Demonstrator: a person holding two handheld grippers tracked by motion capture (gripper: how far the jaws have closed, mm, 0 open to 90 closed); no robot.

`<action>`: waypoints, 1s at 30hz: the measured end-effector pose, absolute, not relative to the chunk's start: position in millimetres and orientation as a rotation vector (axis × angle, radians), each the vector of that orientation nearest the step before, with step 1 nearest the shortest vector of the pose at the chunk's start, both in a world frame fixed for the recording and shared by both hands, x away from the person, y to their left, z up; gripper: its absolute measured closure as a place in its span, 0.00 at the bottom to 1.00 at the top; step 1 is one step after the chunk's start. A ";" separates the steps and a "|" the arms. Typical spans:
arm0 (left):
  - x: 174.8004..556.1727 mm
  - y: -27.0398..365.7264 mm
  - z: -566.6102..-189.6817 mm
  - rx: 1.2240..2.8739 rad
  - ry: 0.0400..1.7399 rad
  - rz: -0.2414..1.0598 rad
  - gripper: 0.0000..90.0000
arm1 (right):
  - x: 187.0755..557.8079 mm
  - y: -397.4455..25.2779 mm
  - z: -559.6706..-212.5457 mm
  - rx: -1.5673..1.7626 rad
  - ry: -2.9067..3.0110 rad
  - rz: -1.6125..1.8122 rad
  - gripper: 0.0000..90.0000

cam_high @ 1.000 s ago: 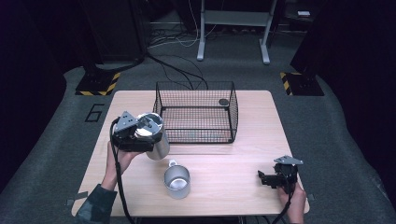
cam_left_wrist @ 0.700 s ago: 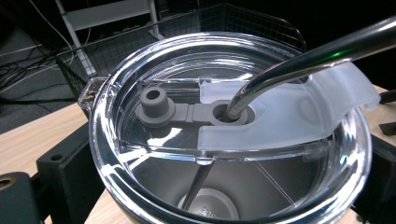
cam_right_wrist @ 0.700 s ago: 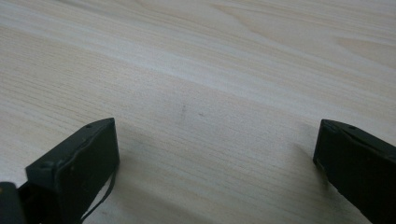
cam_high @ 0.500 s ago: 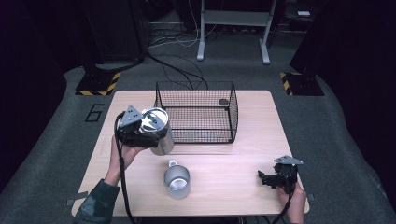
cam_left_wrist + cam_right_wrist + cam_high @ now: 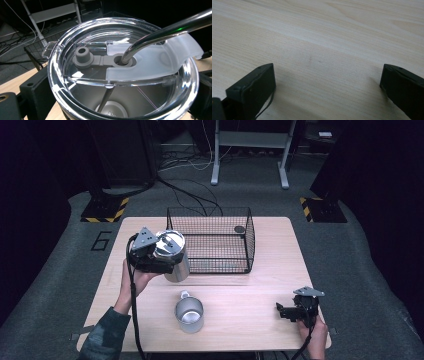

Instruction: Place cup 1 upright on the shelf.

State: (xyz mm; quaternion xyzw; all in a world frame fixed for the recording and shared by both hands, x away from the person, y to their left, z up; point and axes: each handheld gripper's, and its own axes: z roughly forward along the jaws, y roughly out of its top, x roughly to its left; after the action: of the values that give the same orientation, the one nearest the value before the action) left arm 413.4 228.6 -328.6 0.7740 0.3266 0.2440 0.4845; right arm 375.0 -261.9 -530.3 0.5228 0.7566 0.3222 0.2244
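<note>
Steel gleams on the tumbler (image 5: 172, 254), which is clamped in the left gripper (image 5: 155, 257) and held tilted above the surface (image 5: 260, 280), just beside the wire basket (image 5: 210, 240). A clear lid (image 5: 125, 67) with a metal straw (image 5: 160, 32) is seen on it in the left gripper view. The left forearm is raised from the near edge. A steel mug (image 5: 189, 314) stands apart below. The right gripper (image 5: 290, 311) is rested low near the right corner, jaws spread wide.

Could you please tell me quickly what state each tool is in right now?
Left tool: shut on the lidded steel tumbler, held above the table.
Right tool: open, holding nothing, low over the table.
</note>
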 end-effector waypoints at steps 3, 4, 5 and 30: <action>414.5 226.1 -324.5 1.884 0.787 0.589 0.04 | 375.0 -261.9 -530.3 1.443 2.088 0.889 0.00; 415.1 225.2 -323.2 1.881 0.783 0.595 0.04 | 375.0 -261.9 -530.3 1.443 2.088 0.889 0.00; 415.3 223.9 -321.8 1.881 0.786 0.590 0.04 | 375.0 -261.9 -530.3 1.443 2.088 0.889 0.00; 451.2 201.3 -301.9 1.906 0.769 0.627 0.04 | 375.0 -261.9 -530.3 1.443 2.088 0.889 0.00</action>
State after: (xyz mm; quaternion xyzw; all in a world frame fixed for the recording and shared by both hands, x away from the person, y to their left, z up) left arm 451.2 201.3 -301.9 0.7800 0.3147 0.2565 0.4762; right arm 375.0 -261.9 -530.3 0.5228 0.7568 0.3221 0.2241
